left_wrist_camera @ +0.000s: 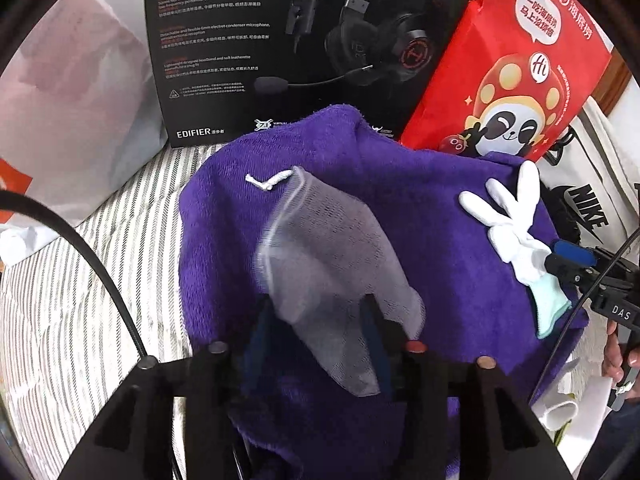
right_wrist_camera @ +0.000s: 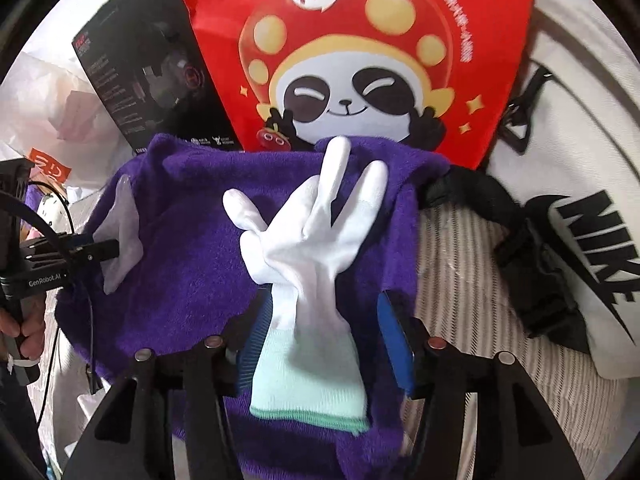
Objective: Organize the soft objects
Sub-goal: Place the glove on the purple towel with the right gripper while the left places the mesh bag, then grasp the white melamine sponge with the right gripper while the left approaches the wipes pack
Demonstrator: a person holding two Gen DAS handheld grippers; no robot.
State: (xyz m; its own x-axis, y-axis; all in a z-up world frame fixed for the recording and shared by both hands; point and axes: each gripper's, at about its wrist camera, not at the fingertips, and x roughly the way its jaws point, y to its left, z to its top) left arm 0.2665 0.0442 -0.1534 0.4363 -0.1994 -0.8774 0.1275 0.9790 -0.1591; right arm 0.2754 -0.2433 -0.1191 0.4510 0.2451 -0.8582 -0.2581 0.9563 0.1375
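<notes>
**Two soft pieces on the towel, both sets of fingers around them, sorting barely begun**

You have a purple terry towel (left_wrist_camera: 440, 216) spread over a grey-and-white striped bed cover (left_wrist_camera: 100, 280), and two smaller things lie on top of it. Your left gripper (left_wrist_camera: 316, 332) straddles the lower part of a translucent white mesh drawstring pouch (left_wrist_camera: 324, 248); its fingers stand either side of the fabric with a gap showing, and you cannot tell from either view whether they have actually pinched it. Your right gripper (right_wrist_camera: 324, 332) sits over the white fabric glove with a mint-green cuff (right_wrist_camera: 308, 240). Its blue-padded fingers (right_wrist_camera: 394, 340) are wide apart, the cuff lying loose between them, one pad close to the cuff edge and the other clear of it.

The pouch lies on the towel's left half, the glove on its right half, well apart from each other. Behind the towel stand a black headphone box (left_wrist_camera: 256, 40) and a red paper bag printed with a panda (right_wrist_camera: 360, 60); a white bag with black lettering (right_wrist_camera: 580, 220) lies to the right.

As a judgement: little is done yet. Neither piece is folded, stacked or put away, and the towel itself is rumpled. What remains is most of the job: gripping each item, placing it, then dealing with the towel.
</notes>
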